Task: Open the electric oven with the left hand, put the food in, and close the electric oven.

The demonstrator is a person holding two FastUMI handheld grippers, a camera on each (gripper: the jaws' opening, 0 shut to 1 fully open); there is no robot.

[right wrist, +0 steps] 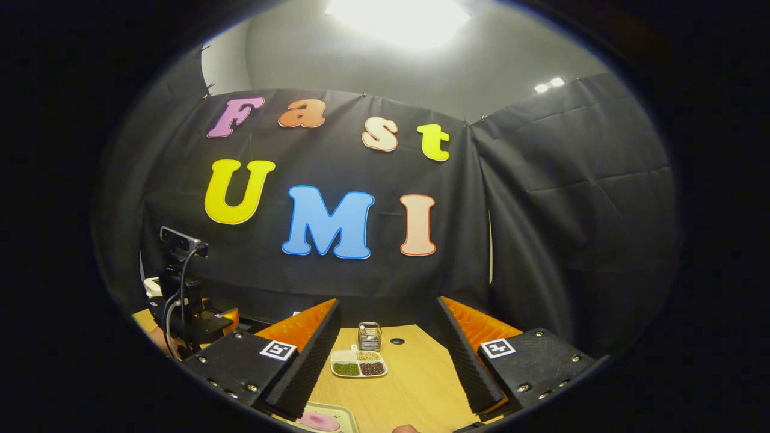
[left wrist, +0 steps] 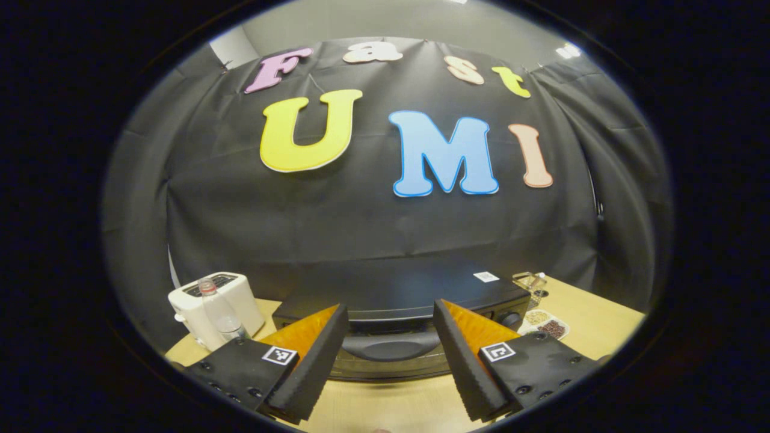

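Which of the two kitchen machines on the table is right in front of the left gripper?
The black oven, its handle framed between the open left gripper. The white toaster stands off to the side, behind a bottle.

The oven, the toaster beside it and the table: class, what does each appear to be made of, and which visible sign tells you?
Oven: probably painted metal or plastic; its dark top has a dull sheen, its door handle looks like smooth moulded plastic.
Toaster: likely glossy white plastic, with soft highlights and rounded corners.
Table: light wood or wood-look laminate; faint grain, matte.
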